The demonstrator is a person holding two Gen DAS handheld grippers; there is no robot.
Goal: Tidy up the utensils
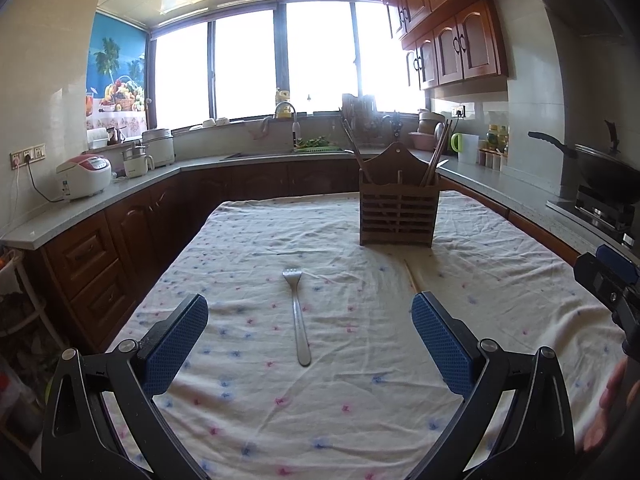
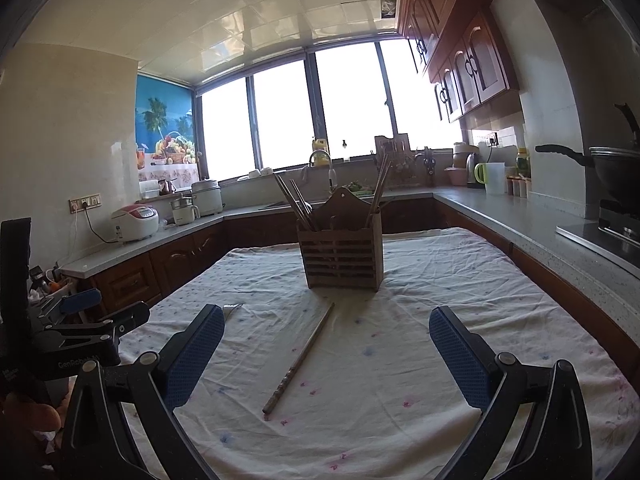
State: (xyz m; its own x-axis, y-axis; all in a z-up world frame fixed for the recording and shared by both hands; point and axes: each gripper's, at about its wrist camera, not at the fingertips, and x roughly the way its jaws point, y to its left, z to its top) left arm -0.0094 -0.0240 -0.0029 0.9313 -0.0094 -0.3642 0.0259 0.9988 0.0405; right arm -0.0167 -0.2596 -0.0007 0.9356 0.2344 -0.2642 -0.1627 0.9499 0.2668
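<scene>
My left gripper (image 1: pixel 310 332) hangs above the cloth-covered surface (image 1: pixel 500 280), jaws spread wide and empty, the fork (image 1: pixel 297 312) lying flat between them, tines pointing away. My right gripper (image 2: pixel 326 344) is likewise wide apart and holding nothing; a single chopstick (image 2: pixel 301 360) lies diagonally between its jaws. The wooden holder (image 2: pixel 341 258) stands upright beyond both, already carrying chopsticks in its compartments.

Risks, in my judgement: both items lie flat on loose, wrinkled cloth, so closing low may pinch fabric and drag it, possibly shifting the holder. The thin chopstick could roll or pivot out of a grip. The two grippers sit near each other and might collide.
</scene>
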